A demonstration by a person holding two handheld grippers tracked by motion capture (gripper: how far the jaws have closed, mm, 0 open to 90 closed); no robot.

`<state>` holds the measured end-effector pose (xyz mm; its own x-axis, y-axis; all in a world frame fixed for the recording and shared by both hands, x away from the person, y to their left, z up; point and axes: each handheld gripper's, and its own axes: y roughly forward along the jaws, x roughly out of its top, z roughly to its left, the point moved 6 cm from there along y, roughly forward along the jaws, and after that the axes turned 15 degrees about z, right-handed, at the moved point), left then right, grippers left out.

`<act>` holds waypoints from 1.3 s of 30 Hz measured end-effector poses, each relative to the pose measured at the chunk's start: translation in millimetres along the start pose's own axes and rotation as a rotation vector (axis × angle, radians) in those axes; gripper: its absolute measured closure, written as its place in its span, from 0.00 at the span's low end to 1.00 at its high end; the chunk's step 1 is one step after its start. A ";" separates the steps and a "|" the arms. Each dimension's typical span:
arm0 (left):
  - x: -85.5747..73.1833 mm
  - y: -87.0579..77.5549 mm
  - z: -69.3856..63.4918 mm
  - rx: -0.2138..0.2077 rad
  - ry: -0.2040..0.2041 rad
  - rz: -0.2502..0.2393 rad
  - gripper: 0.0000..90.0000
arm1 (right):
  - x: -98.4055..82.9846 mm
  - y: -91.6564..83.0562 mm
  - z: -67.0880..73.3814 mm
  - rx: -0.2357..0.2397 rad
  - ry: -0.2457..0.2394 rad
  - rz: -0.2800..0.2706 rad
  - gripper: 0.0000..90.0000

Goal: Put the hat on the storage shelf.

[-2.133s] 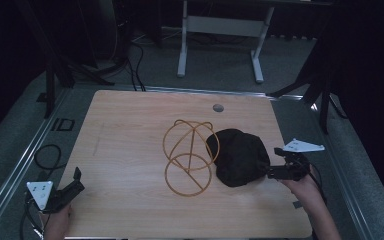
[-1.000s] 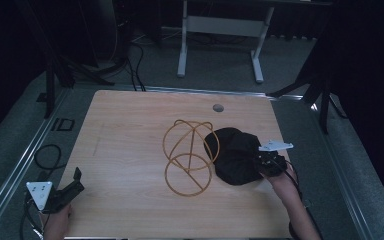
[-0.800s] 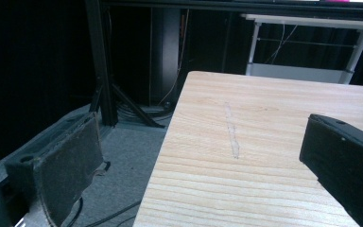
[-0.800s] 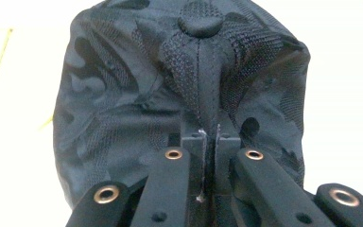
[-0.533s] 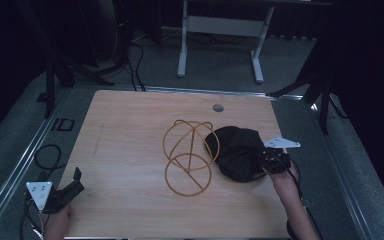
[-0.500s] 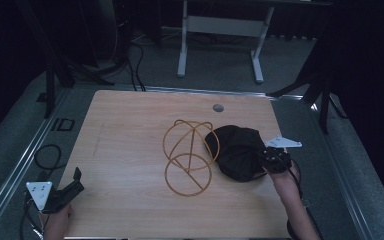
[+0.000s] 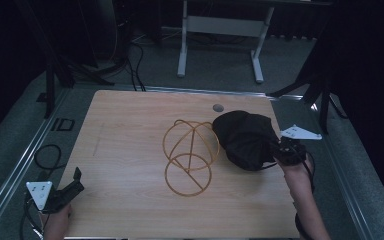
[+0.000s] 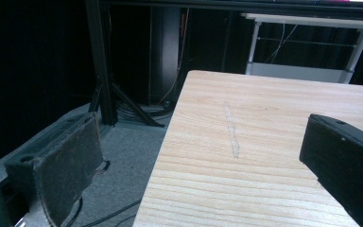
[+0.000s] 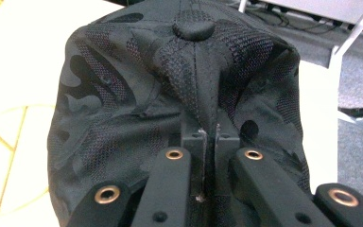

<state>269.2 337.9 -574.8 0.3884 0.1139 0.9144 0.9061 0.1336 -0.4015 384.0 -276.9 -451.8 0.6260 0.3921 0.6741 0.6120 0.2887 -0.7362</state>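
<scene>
A black camouflage cap (image 7: pixel 244 140) lies on the right part of the wooden table (image 7: pixel 130 150), just right of a gold wire stand (image 7: pixel 189 156) made of hoops. My right gripper (image 7: pixel 279 152) is at the cap's right edge, shut on a fold of its mesh fabric. In the right gripper view the cap (image 9: pixel 179 94) bulges above the pinched jaws, its top button facing the camera, and my right gripper (image 9: pixel 208 137) holds the seam. My left gripper (image 7: pixel 72 184) rests at the table's front left corner, open and holding nothing; its fingers (image 8: pixel 71 165) stand wide apart.
A small round grommet (image 7: pixel 218 107) sits in the table near the back edge. Cables (image 7: pixel 47 155) lie on the floor to the left. A white metal frame (image 7: pixel 220 30) stands beyond the table. Bare wood (image 8: pixel 264 123) spreads in front of the left gripper.
My right gripper moved in from the right onto the cap's edge and closed on the fabric. The cap has shifted and lifted slightly. The left gripper has stayed put.
</scene>
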 end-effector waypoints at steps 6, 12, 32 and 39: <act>0.0 0.1 0.1 0.003 0.001 0.001 0.01 | 16.2 -21.4 -3.9 -0.009 0.004 -0.047 0.97; 0.0 0.1 0.1 0.002 0.000 0.000 0.01 | 36.1 -45.5 -6.2 -0.012 0.007 -0.102 0.97; 0.0 -0.1 0.0 -0.006 -0.002 0.001 0.01 | 89.2 -104.2 23.8 0.019 -0.044 -0.254 0.97; 0.0 0.1 -0.1 -0.004 -0.002 0.001 0.01 | 101.0 -111.7 47.1 0.084 -0.078 -0.287 0.97</act>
<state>269.4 337.9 -574.9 0.3895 0.1157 0.9137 0.9061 0.1297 -0.4027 356.1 -228.4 -304.3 0.3925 0.3491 0.8509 0.7140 0.4675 -0.5212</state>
